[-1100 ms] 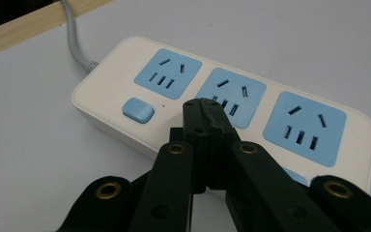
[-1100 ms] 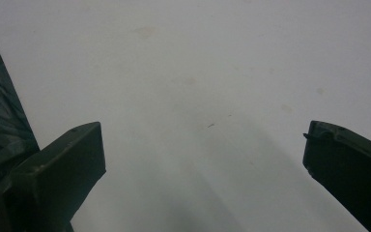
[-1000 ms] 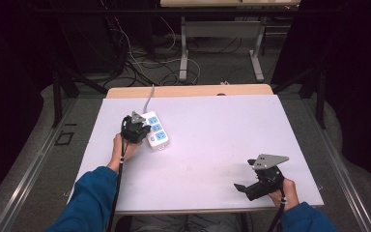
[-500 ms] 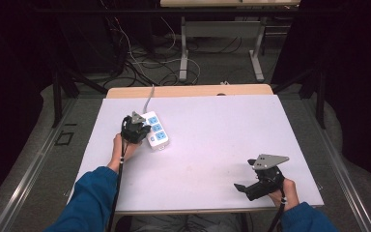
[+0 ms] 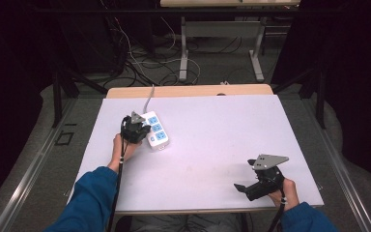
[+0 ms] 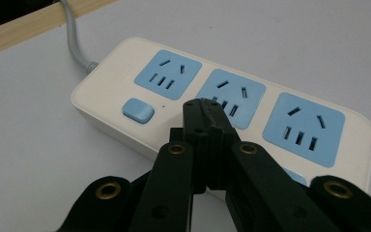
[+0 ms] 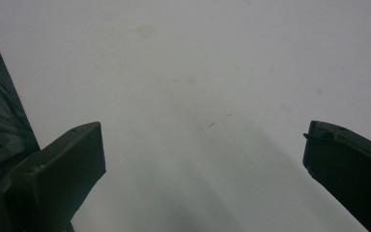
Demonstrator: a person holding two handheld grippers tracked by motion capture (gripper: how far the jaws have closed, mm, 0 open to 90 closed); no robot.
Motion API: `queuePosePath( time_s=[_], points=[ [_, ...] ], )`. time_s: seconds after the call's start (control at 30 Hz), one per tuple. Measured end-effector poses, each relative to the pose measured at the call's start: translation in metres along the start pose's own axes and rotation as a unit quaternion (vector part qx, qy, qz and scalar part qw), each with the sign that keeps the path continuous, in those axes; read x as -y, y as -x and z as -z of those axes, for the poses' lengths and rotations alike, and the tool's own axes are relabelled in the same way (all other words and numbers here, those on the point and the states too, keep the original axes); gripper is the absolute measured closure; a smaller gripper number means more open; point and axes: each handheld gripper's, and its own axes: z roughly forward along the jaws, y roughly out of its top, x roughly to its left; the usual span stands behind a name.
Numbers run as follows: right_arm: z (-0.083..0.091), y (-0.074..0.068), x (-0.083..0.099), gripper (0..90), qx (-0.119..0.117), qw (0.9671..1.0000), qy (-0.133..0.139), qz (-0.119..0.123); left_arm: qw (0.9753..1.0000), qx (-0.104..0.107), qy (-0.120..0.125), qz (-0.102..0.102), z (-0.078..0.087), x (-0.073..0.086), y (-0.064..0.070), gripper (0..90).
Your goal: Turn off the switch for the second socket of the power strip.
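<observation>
The left claw (image 6: 205,108) has its jaws pressed together with nothing between them, tips poised over the power strip (image 6: 232,121), between the blue rocker switch (image 6: 138,110) to the claw's left and the middle socket (image 6: 231,96) just ahead of it. Closed jaws make a single blunt point, which suits pressing a button rather than gripping, so the switch looks like the likely target. I cannot tell whether the tips touch the casing. The strip's grey cable (image 6: 75,36) runs off beyond the claw, over the far wooden edge (image 5: 188,90).

Well to the right, the right claw (image 5: 245,189) rests low near the person's edge, jaws wide apart and empty, apparently parked out of the way.

The surface (image 5: 222,140) is a plain white sheet on a wooden tabletop. Beyond it the room is dark, with loose cables on the floor (image 5: 140,63) and another table's metal legs (image 5: 183,48).
</observation>
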Motion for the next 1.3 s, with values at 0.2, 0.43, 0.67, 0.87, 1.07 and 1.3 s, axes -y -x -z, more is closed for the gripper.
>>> queuePosePath(
  time_s=[0.2,0.43,0.67,0.87,1.07,1.3],
  points=[
    [-0.0004,-0.0003,0.0,0.6,0.003,1.0,0.005,0.001,1.0,-0.008,-0.003,-0.003,-0.0001,-0.001,0.0027,90.0],
    [0.0001,-0.0013,-0.0002,0.6,0.002,1.0,0.002,-0.007,0.9999,-0.011,0.0,-0.002,-0.0007,-0.0011,0.0034,90.0],
    [-0.0002,-0.0008,-0.0002,0.6,0.004,1.0,0.003,0.001,0.9999,-0.009,-0.008,-0.007,0.0004,-0.0022,0.0025,90.0],
    [-0.0005,-0.0012,0.0001,0.6,0.005,1.0,0.004,-0.002,0.9999,-0.007,-0.008,-0.004,0.0002,-0.0027,0.0032,90.0],
    [-0.0005,-0.0012,0.0,0.6,0.004,1.0,0.004,-0.001,0.9999,-0.01,-0.002,0.0,0.0026,-0.0043,0.003,90.0],
    [-0.0005,-0.0016,0.0001,0.6,0.001,1.0,0.003,-0.004,1.0,-0.009,-0.004,-0.002,0.0021,-0.0047,0.0032,90.0]
  ],
)
